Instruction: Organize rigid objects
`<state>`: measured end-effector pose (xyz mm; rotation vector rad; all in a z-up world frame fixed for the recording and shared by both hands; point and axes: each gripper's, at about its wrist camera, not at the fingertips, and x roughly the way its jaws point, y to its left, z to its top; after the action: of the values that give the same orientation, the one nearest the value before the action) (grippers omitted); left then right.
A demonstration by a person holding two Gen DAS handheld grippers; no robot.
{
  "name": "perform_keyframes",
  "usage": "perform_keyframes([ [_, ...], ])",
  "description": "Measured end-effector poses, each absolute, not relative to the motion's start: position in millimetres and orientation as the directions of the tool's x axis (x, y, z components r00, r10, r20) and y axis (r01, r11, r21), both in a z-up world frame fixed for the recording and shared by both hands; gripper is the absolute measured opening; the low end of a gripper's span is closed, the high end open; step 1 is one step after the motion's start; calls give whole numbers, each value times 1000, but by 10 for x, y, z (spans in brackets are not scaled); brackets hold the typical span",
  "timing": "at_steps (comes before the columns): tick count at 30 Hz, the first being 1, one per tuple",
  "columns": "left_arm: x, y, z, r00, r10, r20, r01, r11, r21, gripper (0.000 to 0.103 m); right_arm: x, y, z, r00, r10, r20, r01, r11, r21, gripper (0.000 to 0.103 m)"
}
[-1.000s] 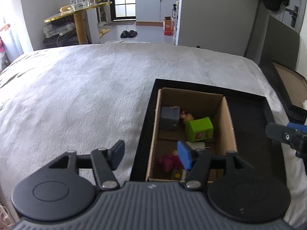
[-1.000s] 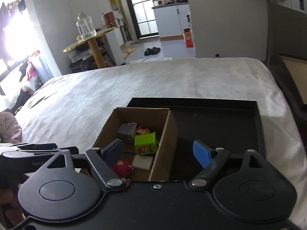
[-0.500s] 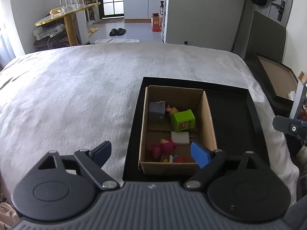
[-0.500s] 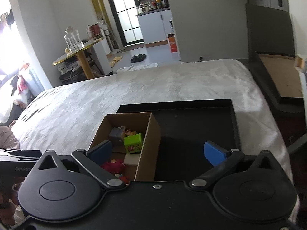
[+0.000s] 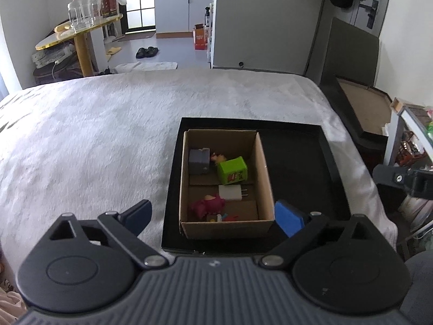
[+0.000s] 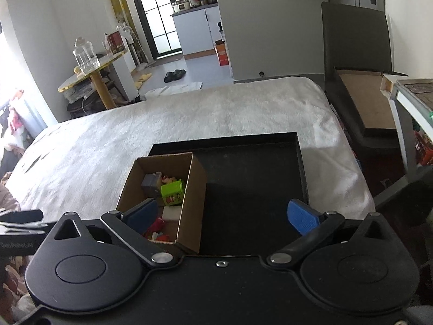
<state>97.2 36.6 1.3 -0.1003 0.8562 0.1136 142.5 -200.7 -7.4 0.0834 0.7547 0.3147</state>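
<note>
Left wrist view | small items all inside cardboard box [image 5: 263,162] at tray's [image 5: 328,151] left edge | nothing loose on bed [image 5: 94,135] | left gripper [image 5: 213,214], right gripper [image 6: 222,214] released, jaws just widened, empty | looks finished

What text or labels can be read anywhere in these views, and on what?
"GenRobot.AI": on the left gripper's body, seen at the left edge of the right wrist view; small, so the reading is unsure.
Green box in the cardboard box: a red printed label, too blurred to read.
Orange carton on the far floor: print too small to read.
Red tin on the round table: unreadable.
</note>
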Motion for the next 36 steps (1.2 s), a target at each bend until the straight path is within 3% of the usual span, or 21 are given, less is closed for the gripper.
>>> perform_keyframes([
  [23, 592, 277, 347, 696, 68, -714, -125, 992, -28, 98, 996, -1804, 304, 707, 291, -644, -286, 951, 116, 103],
  [36, 526, 268, 302, 696, 46, -717, -109, 993, -42, 98, 914, -1906, 219, 695, 257, -671, -233, 964, 128, 103],
])
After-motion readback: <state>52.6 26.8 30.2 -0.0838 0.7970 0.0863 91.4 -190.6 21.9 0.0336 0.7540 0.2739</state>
